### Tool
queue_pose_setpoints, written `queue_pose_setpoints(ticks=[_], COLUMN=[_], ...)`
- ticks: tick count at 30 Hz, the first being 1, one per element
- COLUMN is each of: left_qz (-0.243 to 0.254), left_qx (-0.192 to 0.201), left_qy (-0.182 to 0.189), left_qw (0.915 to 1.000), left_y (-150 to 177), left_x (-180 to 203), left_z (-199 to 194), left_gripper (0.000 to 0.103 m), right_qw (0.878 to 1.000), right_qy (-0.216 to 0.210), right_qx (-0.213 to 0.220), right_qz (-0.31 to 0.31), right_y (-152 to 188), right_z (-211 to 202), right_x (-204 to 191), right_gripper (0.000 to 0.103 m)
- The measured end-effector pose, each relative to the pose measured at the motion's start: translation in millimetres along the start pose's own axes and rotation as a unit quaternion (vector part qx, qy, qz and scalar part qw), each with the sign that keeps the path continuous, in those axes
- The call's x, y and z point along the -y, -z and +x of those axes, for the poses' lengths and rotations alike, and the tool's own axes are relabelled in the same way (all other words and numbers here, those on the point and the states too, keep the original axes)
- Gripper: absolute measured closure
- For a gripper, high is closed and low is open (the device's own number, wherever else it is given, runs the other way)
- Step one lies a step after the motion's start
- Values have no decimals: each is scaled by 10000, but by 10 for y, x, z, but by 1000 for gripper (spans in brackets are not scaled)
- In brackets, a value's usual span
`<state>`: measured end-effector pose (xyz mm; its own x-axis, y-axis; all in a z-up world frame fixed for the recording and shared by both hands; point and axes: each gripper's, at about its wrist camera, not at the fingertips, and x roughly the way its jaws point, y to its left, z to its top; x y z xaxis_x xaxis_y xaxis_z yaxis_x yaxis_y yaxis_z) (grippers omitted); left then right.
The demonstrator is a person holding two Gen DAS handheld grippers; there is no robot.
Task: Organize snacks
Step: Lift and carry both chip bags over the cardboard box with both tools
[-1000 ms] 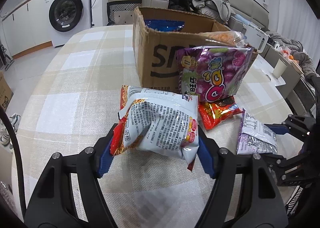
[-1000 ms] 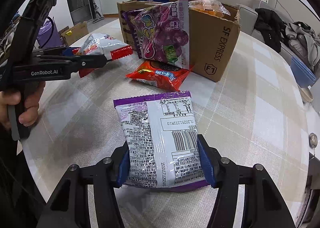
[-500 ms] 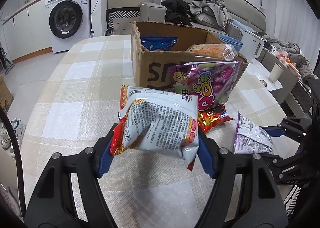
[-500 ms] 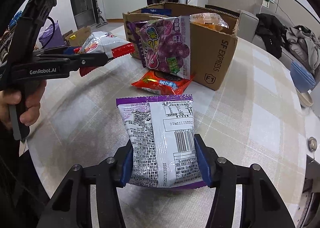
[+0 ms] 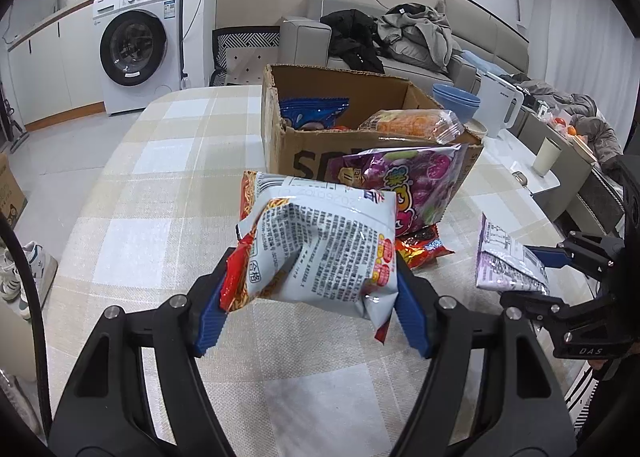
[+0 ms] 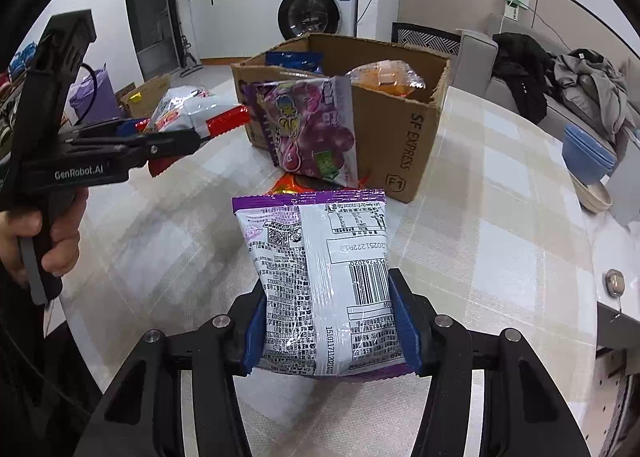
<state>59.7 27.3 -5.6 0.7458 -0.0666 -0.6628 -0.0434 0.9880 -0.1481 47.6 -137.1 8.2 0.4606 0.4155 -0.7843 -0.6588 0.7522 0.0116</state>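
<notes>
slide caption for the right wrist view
Right hand-held gripper holding a purple-edged white snack packet before an open brown cardboard box of snacks.

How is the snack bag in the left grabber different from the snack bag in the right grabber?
The red-edged bag in the left gripper has red and orange trim; the purple-edged bag in the right gripper has purple trim. The red-edged bag is crumpled and dented, while the purple-edged bag looks flatter and smoother. A barcode shows clearly on the purple-edged bag; the red-edged bag shows mostly text. Both are held above the table, silver printed backs facing the cameras.

open cardboard box (image 5: 280, 145) top above; purple grape bag (image 5: 404, 181) and orange packet (image 5: 420, 247) against its near wall
</notes>
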Motion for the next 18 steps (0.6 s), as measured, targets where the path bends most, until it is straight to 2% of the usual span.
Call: queue_pose_setpoints(ticks=[18], left_qz=[39], left_qx=[289], left_qy=[49], left_qw=[9996], left_y=[-237], left_x=[143], left_z=[-268], left_gripper=[34], right_qw=[9926], right_qy=[249], right_qx=[867], right_qz=[814], right_y=[-347], right_z=[-383], right_x=[183], right_gripper=[48])
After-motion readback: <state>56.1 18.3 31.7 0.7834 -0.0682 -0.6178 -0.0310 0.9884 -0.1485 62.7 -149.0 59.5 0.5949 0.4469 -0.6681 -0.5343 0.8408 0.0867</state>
